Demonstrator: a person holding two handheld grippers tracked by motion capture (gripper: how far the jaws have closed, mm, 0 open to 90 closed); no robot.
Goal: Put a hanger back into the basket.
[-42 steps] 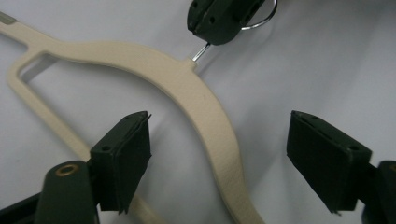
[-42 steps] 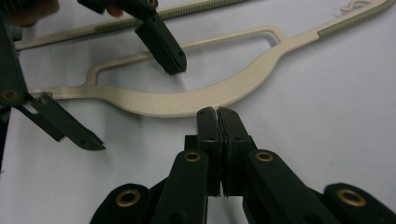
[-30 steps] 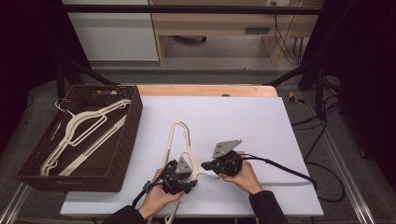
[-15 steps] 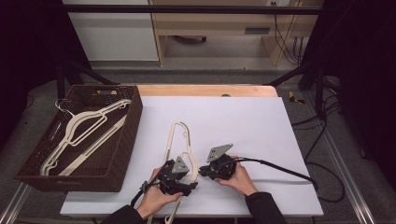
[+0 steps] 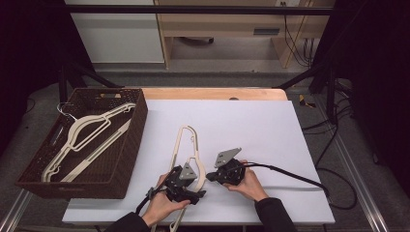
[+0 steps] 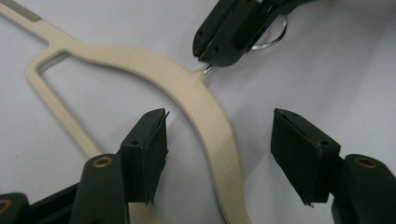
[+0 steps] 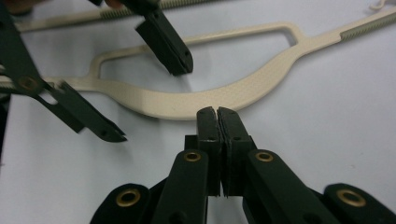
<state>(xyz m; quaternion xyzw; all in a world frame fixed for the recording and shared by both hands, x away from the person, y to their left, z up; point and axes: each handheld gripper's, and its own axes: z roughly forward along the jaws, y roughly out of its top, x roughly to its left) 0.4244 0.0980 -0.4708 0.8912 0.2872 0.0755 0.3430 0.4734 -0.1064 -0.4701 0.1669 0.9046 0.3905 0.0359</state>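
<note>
Two cream hangers (image 5: 84,142) already lie in the brown woven basket (image 5: 133,145) at the left edge of the table (image 5: 270,130); one hanger (image 5: 186,145) remains on the white surface, near the front edge and a little left of the middle. Judging by this, the work is putting hangers into the basket, and it looks about two-thirds done, with the last piece not yet lifted.

The left gripper (image 6: 219,140) straddles the curved shoulder of that hanger (image 6: 205,107); its jaws have just been opening and now stand apart, the pads clear of the plastic on both sides. The right gripper (image 7: 217,114) has its jaws pressed together; in the left gripper view it (image 6: 210,58) clamps the wire hook (image 6: 271,39) where it leaves the neck.

What is left, as I read it: a firm hold on the hanger, a lift, and a carry left to the basket.
</note>
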